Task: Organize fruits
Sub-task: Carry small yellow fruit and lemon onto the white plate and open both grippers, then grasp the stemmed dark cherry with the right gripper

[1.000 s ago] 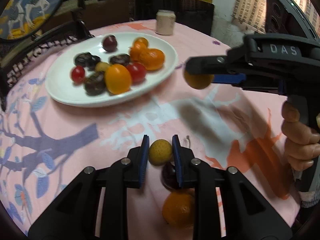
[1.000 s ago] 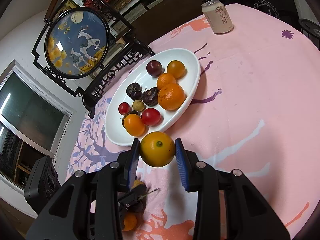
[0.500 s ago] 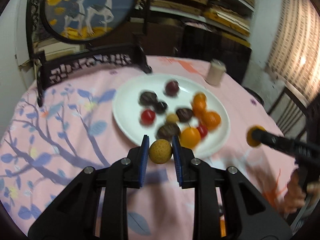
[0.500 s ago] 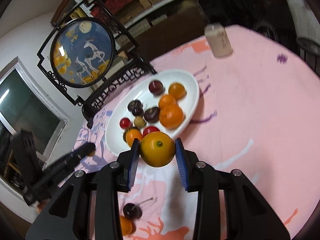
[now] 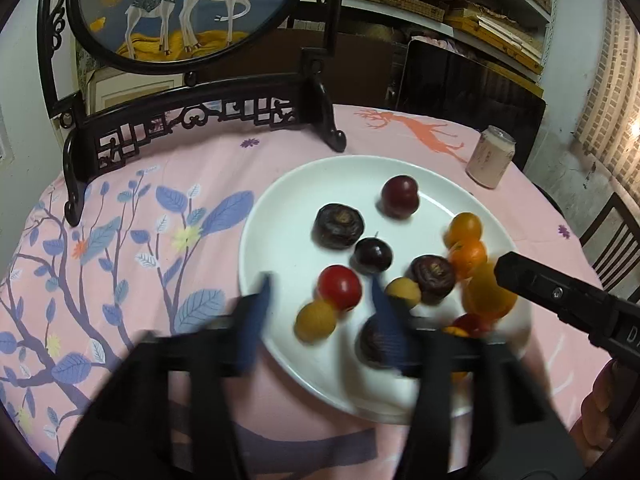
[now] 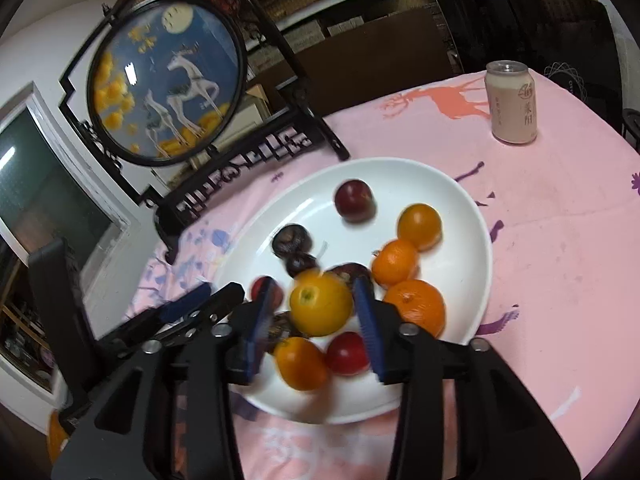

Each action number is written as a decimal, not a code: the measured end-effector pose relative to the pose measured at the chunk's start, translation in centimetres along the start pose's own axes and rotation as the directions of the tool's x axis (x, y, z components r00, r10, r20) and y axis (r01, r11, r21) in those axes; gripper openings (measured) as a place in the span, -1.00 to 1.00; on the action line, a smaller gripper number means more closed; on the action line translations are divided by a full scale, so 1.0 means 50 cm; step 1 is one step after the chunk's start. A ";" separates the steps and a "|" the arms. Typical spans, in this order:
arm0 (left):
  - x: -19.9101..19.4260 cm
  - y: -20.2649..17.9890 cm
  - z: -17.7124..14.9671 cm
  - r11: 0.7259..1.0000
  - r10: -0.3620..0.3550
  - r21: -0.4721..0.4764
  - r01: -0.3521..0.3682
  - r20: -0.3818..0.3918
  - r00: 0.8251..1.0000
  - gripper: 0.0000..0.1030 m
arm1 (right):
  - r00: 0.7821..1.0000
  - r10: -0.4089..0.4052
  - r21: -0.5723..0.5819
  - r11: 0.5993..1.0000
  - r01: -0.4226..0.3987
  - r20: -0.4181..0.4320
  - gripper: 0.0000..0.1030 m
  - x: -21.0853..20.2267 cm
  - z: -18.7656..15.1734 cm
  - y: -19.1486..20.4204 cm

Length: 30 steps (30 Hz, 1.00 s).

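Fruits are mostly on the white plate [image 6: 472, 216] already — both grippers are over its near rim at the drop step.

Left gripper [image 5: 320, 312]: jaws opening, blurred. The small yellow fruit [image 5: 315, 322] sits between the fingers with a clear gap to each blue pad, so I read it as released onto the near-left part of the plate, just beside the red tomato [image 5: 340, 287].

Right gripper [image 6: 314, 312]: jaws also opening, with the yellow-orange fruit [image 6: 321, 304] between them. Gaps seem to show on both sides; motion blur leaves it unclear whether it has landed or is in mid-drop. It is over the near edge of the plate, above an orange fruit [image 6: 300, 362] and a red one [image 6: 347, 352], next to the big mandarin [image 6: 416, 307].

Judgement: this step is release, nearly done for both. Next move calls for:
- finishing the opening so neither pad drags a fruit
- backing both grippers up and away from the near rim — they are close together, as the right gripper's finger [image 5: 560, 292] reaches into the left view at the plate's right edge
- watching for rolling; the pile near the rim is crowded

Pink can [image 6: 512, 104] stands at the far right of the tablecloth [image 6: 560, 240], well apart from the plate.
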<state>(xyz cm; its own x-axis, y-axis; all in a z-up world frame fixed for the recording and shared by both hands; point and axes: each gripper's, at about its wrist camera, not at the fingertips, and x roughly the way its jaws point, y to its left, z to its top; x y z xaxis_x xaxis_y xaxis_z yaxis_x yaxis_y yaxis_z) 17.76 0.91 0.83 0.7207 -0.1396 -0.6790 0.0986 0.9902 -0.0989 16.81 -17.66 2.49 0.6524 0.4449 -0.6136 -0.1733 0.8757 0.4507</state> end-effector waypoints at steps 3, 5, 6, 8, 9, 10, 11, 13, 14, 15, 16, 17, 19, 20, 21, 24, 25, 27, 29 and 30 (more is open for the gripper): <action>-0.009 -0.006 -0.001 1.000 -0.006 0.016 0.006 0.006 1.000 0.17 | 0.999 -0.010 -0.011 1.000 0.011 0.054 -0.10 -0.025 0.006 -0.008; -0.024 -0.010 -0.001 1.000 -0.002 0.020 0.001 0.024 1.000 0.29 | 0.997 0.021 0.007 1.000 -0.022 0.071 -0.10 -0.049 0.008 -0.013; -0.033 -0.011 -0.003 1.000 0.005 0.024 -0.006 0.036 0.999 0.36 | 0.996 0.034 0.011 0.999 -0.035 0.080 -0.10 -0.064 0.006 -0.014; -0.059 -0.012 -0.013 0.999 0.034 0.025 -0.036 0.074 0.997 0.65 | 0.995 0.040 0.004 0.999 -0.040 0.087 -0.10 -0.082 -0.001 -0.011; -0.069 -0.010 -0.021 0.999 0.044 0.020 -0.046 0.085 0.995 0.68 | 0.995 0.039 -0.002 0.999 -0.039 0.087 -0.10 -0.089 -0.007 -0.008; -0.076 -0.009 -0.028 0.999 0.046 0.015 -0.047 0.085 0.995 0.72 | 0.996 0.039 -0.009 0.999 -0.038 0.084 -0.09 -0.097 -0.016 -0.005; -0.081 -0.008 -0.036 0.999 0.042 0.014 -0.043 0.080 0.996 0.74 | 0.996 0.041 -0.016 0.999 -0.040 0.076 -0.08 -0.104 -0.029 -0.003; -0.087 -0.008 -0.052 0.999 0.043 0.020 -0.045 0.063 0.997 0.78 | 0.997 0.049 -0.030 0.998 -0.047 0.057 -0.08 -0.112 -0.053 0.000; -0.091 -0.010 -0.065 0.998 0.055 0.031 -0.057 0.056 0.997 0.79 | 0.998 0.055 -0.040 0.998 -0.053 0.043 -0.08 -0.118 -0.069 0.002; -0.094 -0.011 -0.073 0.997 0.065 0.042 -0.067 0.051 0.997 0.79 | 0.998 0.058 -0.050 0.997 -0.056 0.028 -0.08 -0.124 -0.087 0.004; -0.100 -0.016 -0.088 0.994 0.087 0.066 -0.090 0.042 0.995 0.79 | 0.998 0.058 -0.056 0.997 -0.057 0.018 -0.08 -0.128 -0.100 0.006; -0.106 -0.018 -0.098 0.991 0.104 0.083 -0.107 0.038 0.994 0.79 | 0.998 0.062 -0.064 0.996 -0.062 0.004 -0.08 -0.135 -0.117 0.009; -0.122 -0.015 -0.116 0.986 0.133 0.096 -0.137 0.045 0.990 0.83 | 0.996 0.087 -0.085 0.992 -0.089 -0.026 -0.08 -0.152 -0.154 0.018; -0.131 -0.012 -0.122 0.985 0.141 0.092 -0.145 0.051 0.989 0.88 | 0.995 0.095 -0.089 0.991 -0.097 -0.032 -0.08 -0.157 -0.165 0.020; -0.142 -0.005 -0.129 0.986 0.145 0.080 -0.150 0.059 0.988 0.89 | 0.994 0.104 -0.093 0.990 -0.108 -0.045 -0.08 -0.163 -0.180 0.024; -0.173 0.023 -0.144 0.986 0.163 0.024 -0.165 0.072 0.984 0.93 | 0.982 0.158 -0.087 0.982 -0.167 -0.106 -0.08 -0.172 -0.219 0.033; -0.184 0.036 -0.152 0.984 0.180 -0.001 -0.180 0.074 0.981 0.94 | 0.976 0.175 -0.079 0.979 -0.186 -0.127 -0.08 -0.172 -0.227 0.033; -0.194 0.051 -0.162 0.979 0.202 -0.030 -0.201 0.065 0.977 0.94 | 0.962 0.211 -0.047 0.974 -0.222 -0.175 -0.08 -0.163 -0.243 0.032; -0.198 0.061 -0.165 0.977 0.212 -0.050 -0.209 0.058 0.976 0.94 | 0.948 0.236 0.002 0.971 -0.241 -0.214 -0.08 -0.149 -0.253 0.026; -0.199 0.065 -0.166 0.976 0.213 -0.057 -0.210 0.056 0.975 0.94 | 0.937 0.263 0.039 0.964 -0.262 -0.230 -0.08 -0.140 -0.255 0.020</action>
<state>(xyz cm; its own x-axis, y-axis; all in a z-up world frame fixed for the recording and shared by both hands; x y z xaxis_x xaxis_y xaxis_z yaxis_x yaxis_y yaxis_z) 5.20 5.48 1.25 0.7623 0.0751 -0.6429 -0.0943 0.9955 0.0045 2.68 -17.49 -1.01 0.3955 0.6907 -0.6054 -0.3087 0.7208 0.6207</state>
